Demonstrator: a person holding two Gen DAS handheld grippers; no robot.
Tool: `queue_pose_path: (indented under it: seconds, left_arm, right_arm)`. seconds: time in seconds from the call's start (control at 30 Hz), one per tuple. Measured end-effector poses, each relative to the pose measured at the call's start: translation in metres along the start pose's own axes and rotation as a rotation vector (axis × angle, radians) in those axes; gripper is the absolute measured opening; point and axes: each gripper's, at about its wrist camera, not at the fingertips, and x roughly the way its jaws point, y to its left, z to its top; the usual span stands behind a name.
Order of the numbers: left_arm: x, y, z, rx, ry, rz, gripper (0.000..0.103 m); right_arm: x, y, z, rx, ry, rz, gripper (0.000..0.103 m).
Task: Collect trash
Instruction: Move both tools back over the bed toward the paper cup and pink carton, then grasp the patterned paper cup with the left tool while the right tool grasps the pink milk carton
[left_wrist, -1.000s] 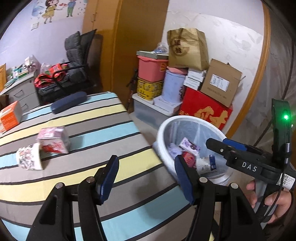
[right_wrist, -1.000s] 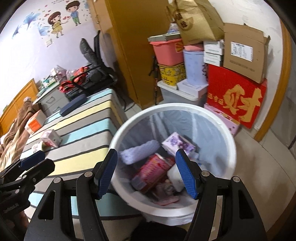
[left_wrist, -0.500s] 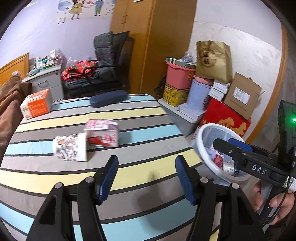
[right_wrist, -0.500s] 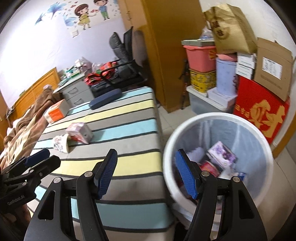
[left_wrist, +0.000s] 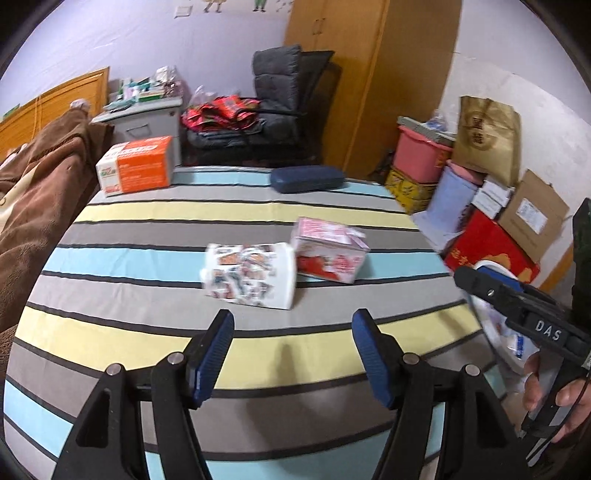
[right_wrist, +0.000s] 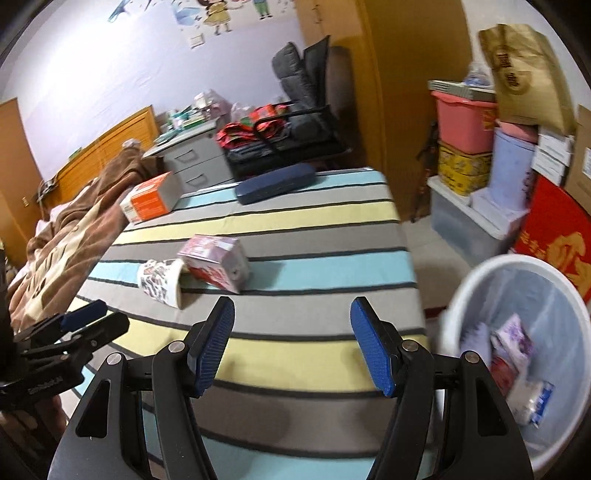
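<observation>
A patterned paper cup (left_wrist: 251, 275) lies on its side on the striped bed (left_wrist: 147, 206), touching a pink and red carton (left_wrist: 328, 249). Both also show in the right wrist view, the cup (right_wrist: 160, 282) and the carton (right_wrist: 216, 262). My left gripper (left_wrist: 291, 347) is open and empty, just short of the cup. My right gripper (right_wrist: 291, 347) is open and empty over the bed's near corner. The white trash bin (right_wrist: 480, 280) stands on the floor at the right, with wrappers inside. In the left wrist view the right gripper hides most of the bin (left_wrist: 493, 264).
An orange box (left_wrist: 138, 170) and a dark blue case (left_wrist: 306, 178) lie at the bed's far end. A brown blanket (left_wrist: 33, 206) covers the left side. Stacked boxes and tubs (left_wrist: 461, 177) stand against the right wall. A chair (left_wrist: 273, 107) and grey drawers (right_wrist: 192, 162) stand behind the bed.
Both grippers have swung left, away from the bin and toward the bed. The cup and carton now sit nearer the middle of both views. Both stay open.
</observation>
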Motion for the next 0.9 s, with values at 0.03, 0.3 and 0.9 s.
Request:
queue_pose_path:
  seconds: [0.03,0.3,0.9]
  left_arm:
    - [0.003,0.004,0.002,0.000,0.002,0.002,0.070]
    - [0.035,0.013,0.013,0.046,0.053,0.030,0.075]
    - [0.082,0.030,0.021,0.152,0.176,0.108,0.077]
  right_arm:
    - [0.006,0.003,0.003,-0.005,0.005,0.010,0.067]
    - [0.031,0.018,0.019,-0.058,0.019,0.107,0.067]
    - [0.071,0.044,0.037,-0.219,0.106,0.229,0.067]
